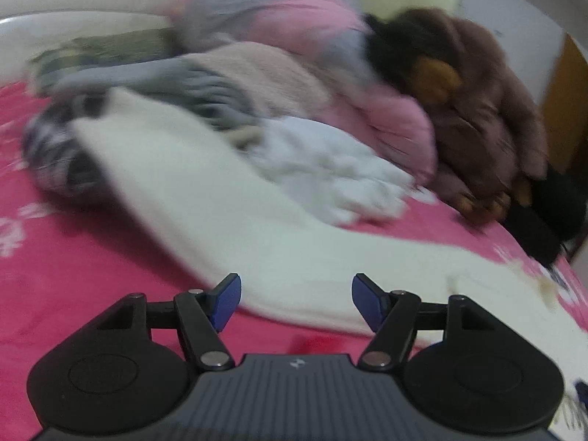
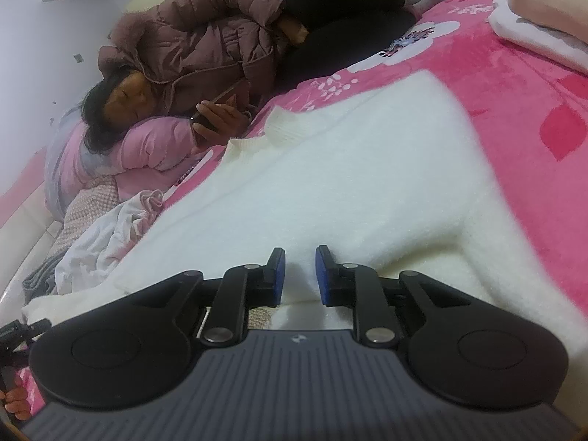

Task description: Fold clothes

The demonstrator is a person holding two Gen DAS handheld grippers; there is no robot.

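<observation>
pink bedding with white flowers [image 2: 533, 84] covers a big bed, and a white fuzzy sweater [image 2: 330, 169] lies spread flat on it, close to both cameras. at the far side a person in a brown puffy coat [image 2: 205, 44] lies on a pink pillow [image 2: 154, 143] and looks at a phone [image 2: 207, 117]. a heap of other clothes [image 1: 228, 84], grey, pale pink and white, sits at the far left of the sweater. a folded stack [image 2: 544, 25] rests at the far right.

the left gripper [image 1: 296, 301] hangs just over the near edge of the sweater with its blue pads spread wide and nothing in them. that view is blurry, so the far things are hard to tell. the right gripper [image 2: 300, 275] sits low over the near part of the sweater. its pads are close together with a small gap, and i cannot tell if any cloth is caught between them.

it looks like the fold is only starting: the sweater is laid out but not yet folded. next, each gripper needs to pinch an edge of the sweater, lift it a little, and carry it over the middle. the cloth is soft and thick, so a firm pinch will help.
</observation>
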